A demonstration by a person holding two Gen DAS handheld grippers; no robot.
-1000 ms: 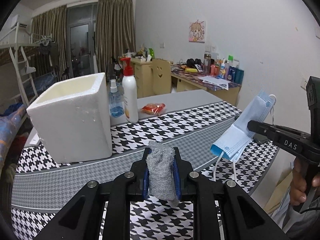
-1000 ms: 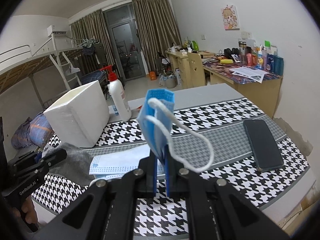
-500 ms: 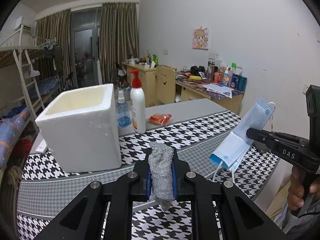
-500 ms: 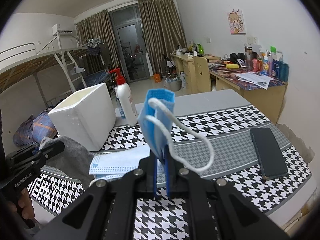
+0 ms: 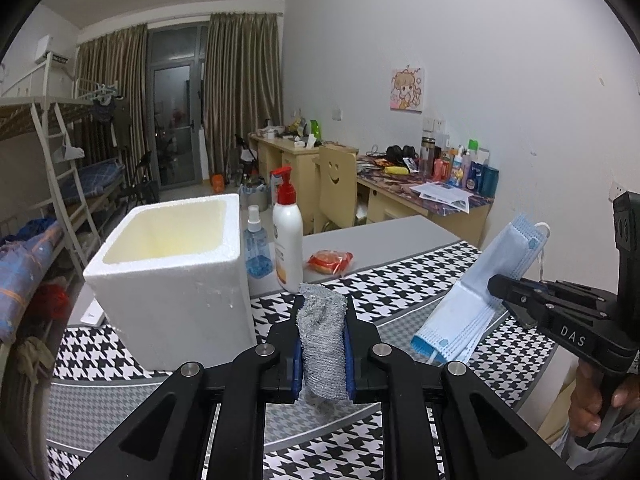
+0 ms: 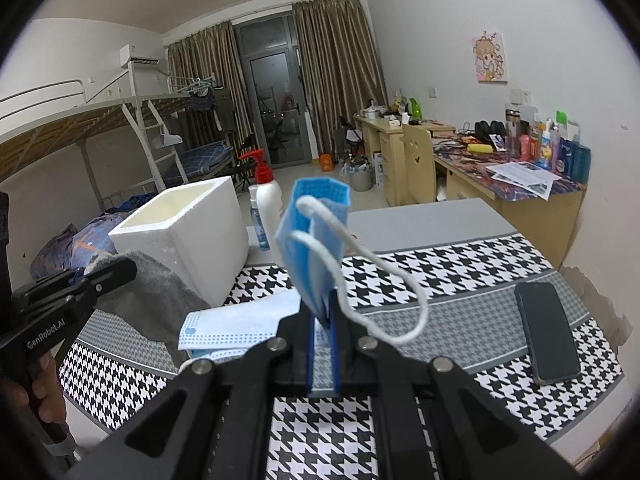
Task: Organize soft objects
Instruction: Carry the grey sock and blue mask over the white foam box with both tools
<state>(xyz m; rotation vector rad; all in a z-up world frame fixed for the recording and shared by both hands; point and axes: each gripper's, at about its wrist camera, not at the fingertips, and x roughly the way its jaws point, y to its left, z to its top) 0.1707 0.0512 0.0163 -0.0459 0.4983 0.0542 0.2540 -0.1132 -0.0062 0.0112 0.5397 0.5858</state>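
Two grippers each hold something soft. The left gripper [image 5: 323, 344] has its fingers [image 5: 297, 360] squeezed tight on a gray cloth [image 5: 322, 344], which sticks up between them and hangs a little below. In the right wrist view, more of the gray cloth [image 6: 160, 296] hangs down over the counter [image 6: 460, 280]. The right gripper [image 6: 322, 344] has its fingers [image 6: 335, 340] pinched on a blue face mask [image 6: 316, 240]. The mask stands up from the fingers, and its white ear loop [image 6: 384, 280] dangles to the side. Both soft things are up in the air above the counter.

One more face mask [image 6: 236, 324] lies flat on the checked counter, just under the right gripper. A white foam box [image 5: 176, 272] stands on the counter with its top open; what shows of its inside is bare. Beside it are a white pump bottle [image 5: 287, 236] with a red top and a small blue spray bottle [image 5: 257, 248]. A dark phone [image 6: 546, 332] lies flat at the right.

The right gripper says "DAS" [image 5: 573, 336]. The left gripper says "GenRobot.AI" [image 6: 45, 335].
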